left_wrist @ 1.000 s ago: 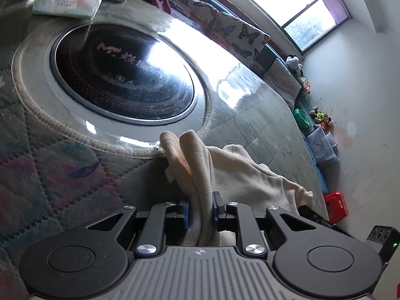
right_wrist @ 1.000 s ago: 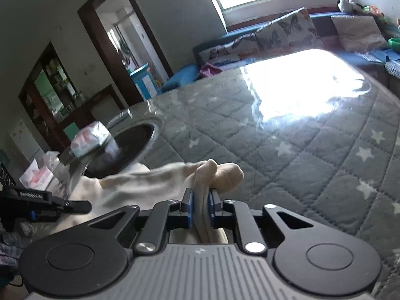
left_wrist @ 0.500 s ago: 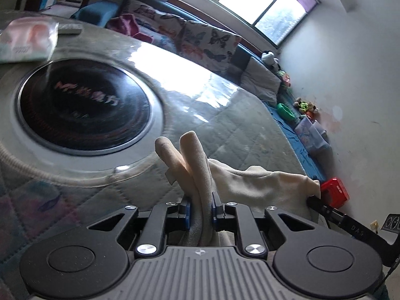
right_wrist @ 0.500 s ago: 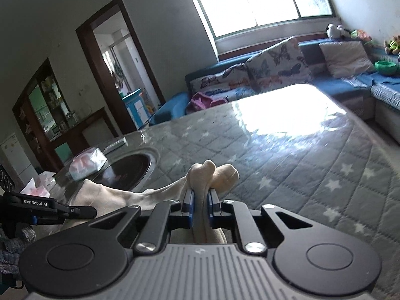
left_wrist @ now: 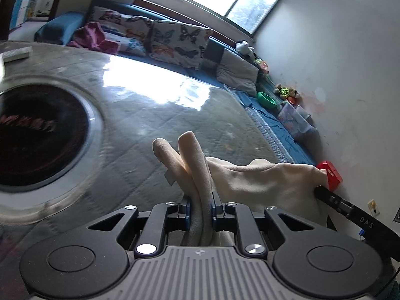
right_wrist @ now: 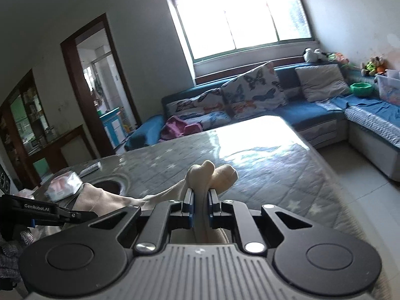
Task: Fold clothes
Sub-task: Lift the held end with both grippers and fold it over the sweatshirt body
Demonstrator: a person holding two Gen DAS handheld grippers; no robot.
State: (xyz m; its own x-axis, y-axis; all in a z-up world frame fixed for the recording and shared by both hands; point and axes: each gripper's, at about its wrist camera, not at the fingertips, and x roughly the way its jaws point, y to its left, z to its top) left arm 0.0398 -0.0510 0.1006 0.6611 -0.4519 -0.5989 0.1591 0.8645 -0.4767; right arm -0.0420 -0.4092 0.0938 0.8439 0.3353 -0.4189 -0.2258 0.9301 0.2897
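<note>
Soft matt cream fleece garment [left_wrist: 262, 182], glossy quilted table cover [left_wrist: 155, 115]

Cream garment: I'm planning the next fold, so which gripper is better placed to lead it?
Neither clearly: left gripper and right gripper each pinch a bunched end of the cream garment above the quilted table.

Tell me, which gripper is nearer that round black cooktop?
Left. The left gripper hangs beside the black cooktop; the right gripper sits farther along the cream garment.

I read "GenRobot.AI" on the left hand-held gripper [right_wrist: 53, 215], and "DAS" on the right hand-held gripper [left_wrist: 360, 218].
</note>
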